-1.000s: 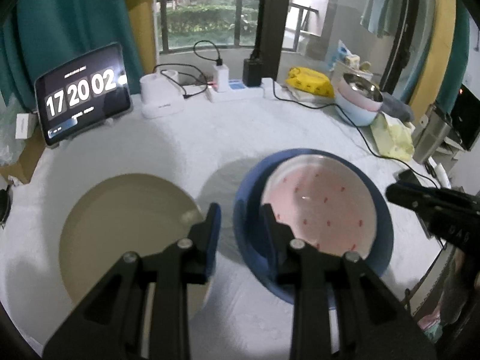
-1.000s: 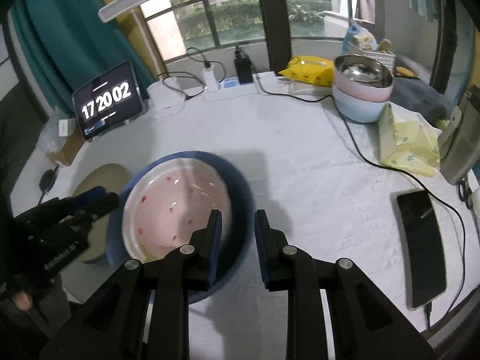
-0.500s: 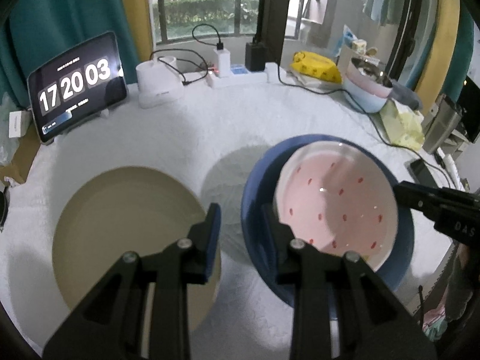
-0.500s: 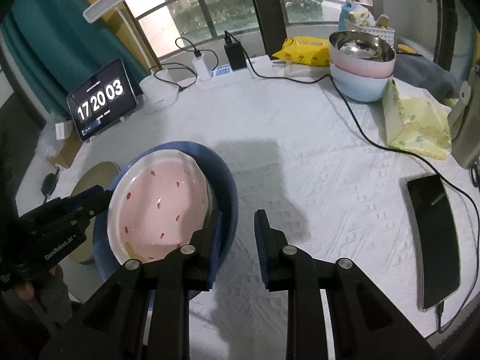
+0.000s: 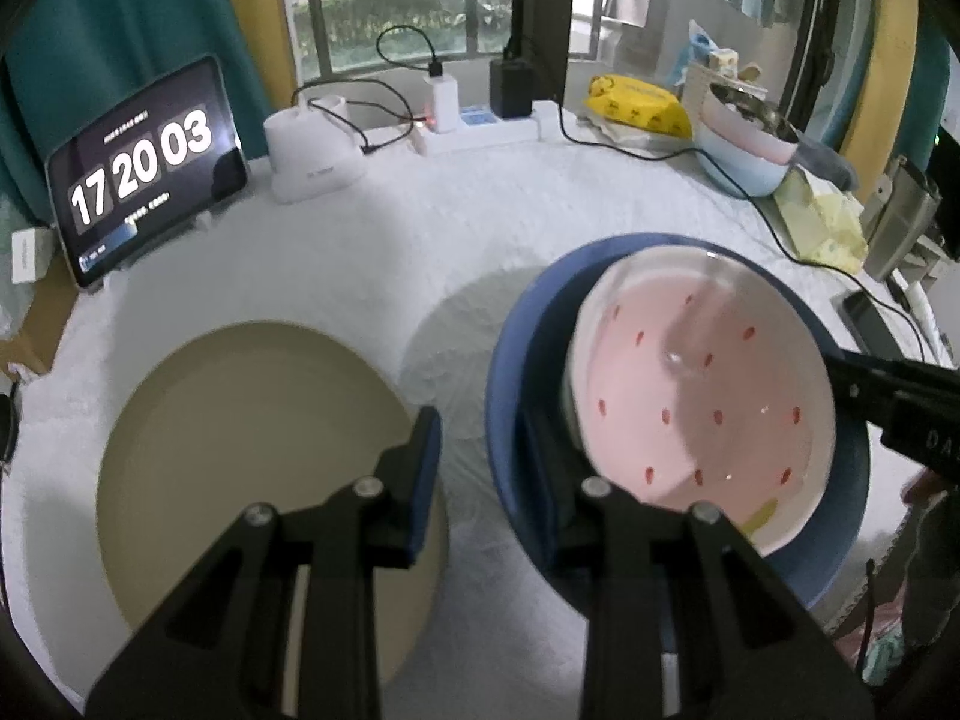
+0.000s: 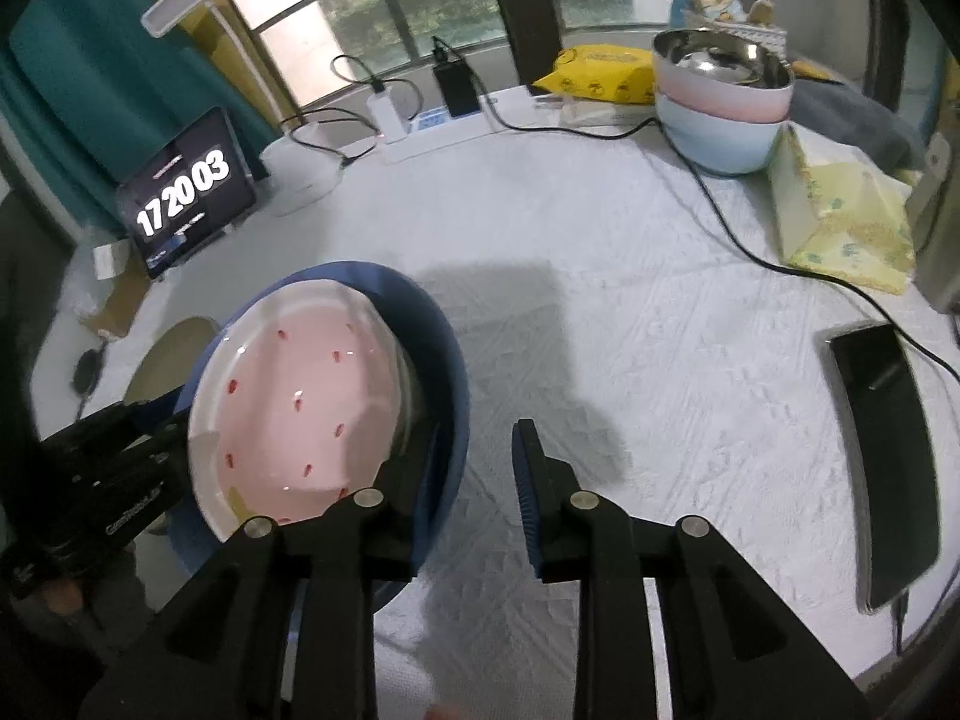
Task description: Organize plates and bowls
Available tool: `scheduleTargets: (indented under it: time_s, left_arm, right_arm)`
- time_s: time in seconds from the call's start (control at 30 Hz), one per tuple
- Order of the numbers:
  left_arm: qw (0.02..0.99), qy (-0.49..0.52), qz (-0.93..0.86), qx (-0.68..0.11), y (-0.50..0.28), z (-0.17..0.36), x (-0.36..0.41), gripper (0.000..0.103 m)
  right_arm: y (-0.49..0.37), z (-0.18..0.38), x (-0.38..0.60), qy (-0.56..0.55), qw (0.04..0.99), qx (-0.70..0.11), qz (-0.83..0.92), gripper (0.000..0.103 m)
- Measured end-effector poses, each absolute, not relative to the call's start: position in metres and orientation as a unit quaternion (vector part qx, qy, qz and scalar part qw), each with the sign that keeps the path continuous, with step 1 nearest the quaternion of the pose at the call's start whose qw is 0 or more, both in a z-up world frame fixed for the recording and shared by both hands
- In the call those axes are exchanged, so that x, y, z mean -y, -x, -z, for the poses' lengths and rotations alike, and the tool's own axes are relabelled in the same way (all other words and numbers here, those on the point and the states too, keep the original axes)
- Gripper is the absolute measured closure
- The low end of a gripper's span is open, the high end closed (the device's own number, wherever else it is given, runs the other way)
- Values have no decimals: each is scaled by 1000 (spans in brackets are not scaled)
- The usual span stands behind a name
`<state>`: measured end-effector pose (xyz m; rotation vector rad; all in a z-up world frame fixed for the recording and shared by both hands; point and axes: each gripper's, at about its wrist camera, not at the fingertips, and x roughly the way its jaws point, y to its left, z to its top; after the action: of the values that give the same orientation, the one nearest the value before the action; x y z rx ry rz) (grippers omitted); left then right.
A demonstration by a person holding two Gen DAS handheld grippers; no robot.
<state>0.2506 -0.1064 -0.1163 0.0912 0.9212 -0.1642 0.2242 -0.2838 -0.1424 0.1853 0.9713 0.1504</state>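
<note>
A blue plate (image 5: 516, 360) with a pink strawberry-pattern plate (image 5: 702, 402) stacked in it is lifted and tilted above the table. My left gripper (image 5: 480, 450) grips the blue plate's left rim, with one finger inside and one outside. My right gripper (image 6: 477, 468) grips the blue plate (image 6: 447, 372) at its right rim the same way; the pink plate (image 6: 300, 402) leans inside. A beige plate (image 5: 240, 450) lies flat on the table to the left, under my left gripper. It shows partly in the right wrist view (image 6: 168, 360).
Stacked pink and blue bowls (image 6: 720, 108) with a steel bowl on top stand at the back right. A tissue pack (image 6: 840, 210), a phone (image 6: 882, 450) and a black cable (image 6: 720, 216) lie right. A clock tablet (image 5: 144, 174), a white box (image 5: 312, 156) and a power strip (image 5: 480, 126) line the back.
Both grippers have lifted the blue plate with the pink plate off the table and tilted it more. The pink plate has slid towards the right inside it.
</note>
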Motion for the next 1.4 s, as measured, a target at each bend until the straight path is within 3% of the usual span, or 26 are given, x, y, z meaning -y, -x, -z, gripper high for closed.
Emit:
scheduleTargets:
  time_s: [0.17,0.23,0.3,0.37,0.8,1.4]
  left_arm:
    - [893,-23,87,-440,-249,118,101,77]
    - [895,-19,92,-437,-248,117,103,85]
    - [897,-20,100,-431,-246,116,107,93]
    - [901,-29,98,-421,-243,114,111,93]
    - [893,2,125,-432,-237,109,107,93]
    - [911,21,130,-390,-225,72,90,93]
  right_arm:
    - [-227,153,292,-145,868,-470,-72,70]
    - [-227,154,294,-160,865,-471,-74,72]
    - [-225,153,291,-169,863,-469,-80,87]
    - [-223,149,282,-157,866,-469,-71,96]
    - [-217,142,279,-149,871,-465,-53,96]
    - [-213,104,268,-136,889,-433,-61,96]
